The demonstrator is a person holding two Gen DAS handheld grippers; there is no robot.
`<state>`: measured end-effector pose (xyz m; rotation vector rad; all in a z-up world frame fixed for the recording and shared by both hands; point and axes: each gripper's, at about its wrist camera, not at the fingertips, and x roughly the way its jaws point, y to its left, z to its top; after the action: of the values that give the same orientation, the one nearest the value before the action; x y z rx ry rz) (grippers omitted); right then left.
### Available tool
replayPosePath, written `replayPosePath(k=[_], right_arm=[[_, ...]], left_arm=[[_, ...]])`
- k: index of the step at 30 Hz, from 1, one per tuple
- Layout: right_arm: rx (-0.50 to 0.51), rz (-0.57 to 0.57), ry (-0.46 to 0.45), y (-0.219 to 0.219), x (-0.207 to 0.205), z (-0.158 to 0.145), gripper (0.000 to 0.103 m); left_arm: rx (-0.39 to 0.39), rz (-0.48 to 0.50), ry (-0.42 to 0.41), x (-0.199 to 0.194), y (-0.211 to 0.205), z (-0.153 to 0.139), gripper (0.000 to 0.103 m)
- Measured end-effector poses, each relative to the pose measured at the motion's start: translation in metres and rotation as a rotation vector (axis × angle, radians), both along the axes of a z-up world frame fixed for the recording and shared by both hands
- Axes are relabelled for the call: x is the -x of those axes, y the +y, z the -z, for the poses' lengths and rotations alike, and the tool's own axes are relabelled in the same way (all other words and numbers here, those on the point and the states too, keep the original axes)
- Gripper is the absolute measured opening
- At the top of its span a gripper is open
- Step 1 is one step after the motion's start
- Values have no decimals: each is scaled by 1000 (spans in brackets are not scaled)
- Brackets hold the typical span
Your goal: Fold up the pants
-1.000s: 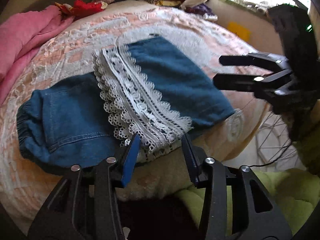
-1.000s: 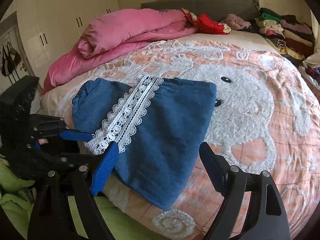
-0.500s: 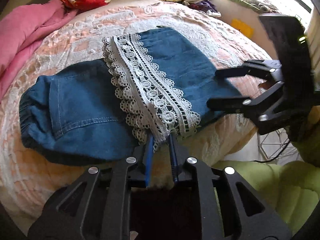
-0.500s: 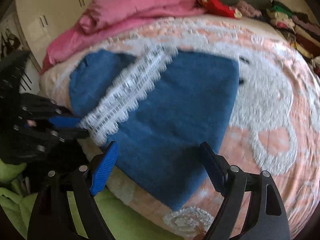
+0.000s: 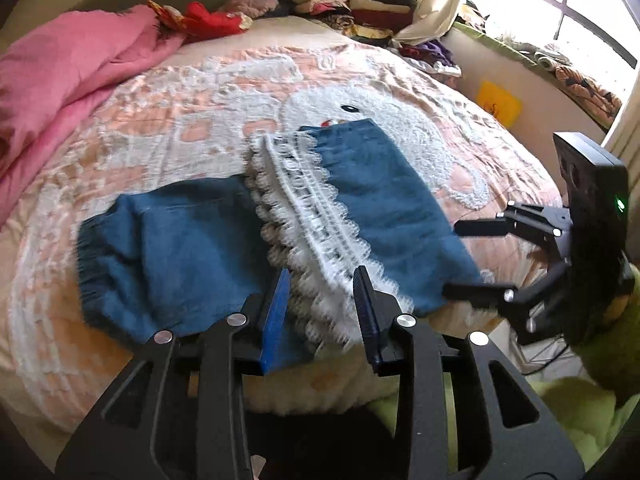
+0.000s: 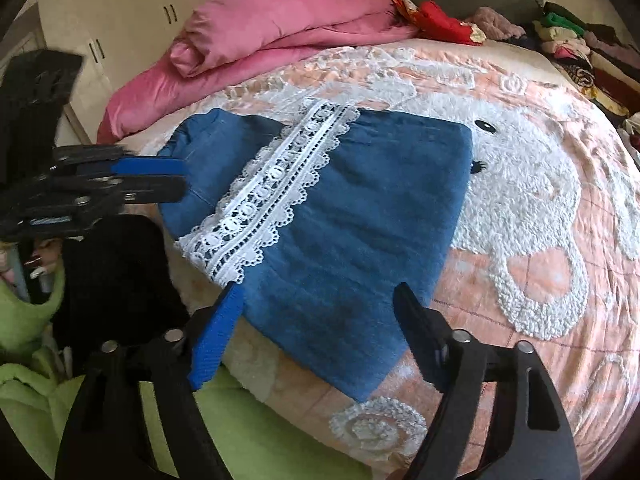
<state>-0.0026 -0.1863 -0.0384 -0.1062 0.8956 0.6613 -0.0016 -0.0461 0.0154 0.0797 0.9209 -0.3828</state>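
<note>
Blue denim pants (image 5: 180, 248) with a white lace band (image 5: 316, 216) lie folded on the bed near its front edge; they also show in the right wrist view (image 6: 352, 216), lace band (image 6: 276, 184) on the left. My left gripper (image 5: 322, 280) is open and empty, its fingers either side of the lace band's near end. It shows at the left of the right wrist view (image 6: 180, 178). My right gripper (image 6: 320, 296) is open and empty, over the near denim edge. In the left wrist view it (image 5: 452, 258) sits at the pants' right corner.
The bed has a peach and white bedspread (image 5: 200, 120) with a rabbit pattern (image 6: 532, 200). A pink duvet (image 6: 280, 36) is bunched at the far left. Stacked clothes (image 5: 360, 4) lie at the far side. A green cloth (image 6: 36, 352) lies below the bed's edge.
My left gripper was shut on the lace end half a second ago and has now opened and drawn back. The pants lie flat. My right gripper stays open near the right corner.
</note>
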Motion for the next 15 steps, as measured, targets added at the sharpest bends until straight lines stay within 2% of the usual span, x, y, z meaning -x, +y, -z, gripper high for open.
replayPosePath(k=[5, 6, 7, 10, 15], right_arm=[[50, 2, 52, 5, -4, 17, 73], [64, 8, 64, 5, -5, 22, 73], [64, 13, 70, 6, -6, 25, 73], [62, 18, 70, 8, -6, 28, 76], [58, 23, 71, 8, -6, 27, 76]], left_arm=[[-86, 15, 84, -8, -15, 36, 26], [-108, 14, 94, -7, -15, 42, 29], [-120, 6, 94, -6, -14, 44, 38], [-93, -12, 94, -7, -6, 45, 43], [-58, -27, 102, -8, 1, 45, 45]])
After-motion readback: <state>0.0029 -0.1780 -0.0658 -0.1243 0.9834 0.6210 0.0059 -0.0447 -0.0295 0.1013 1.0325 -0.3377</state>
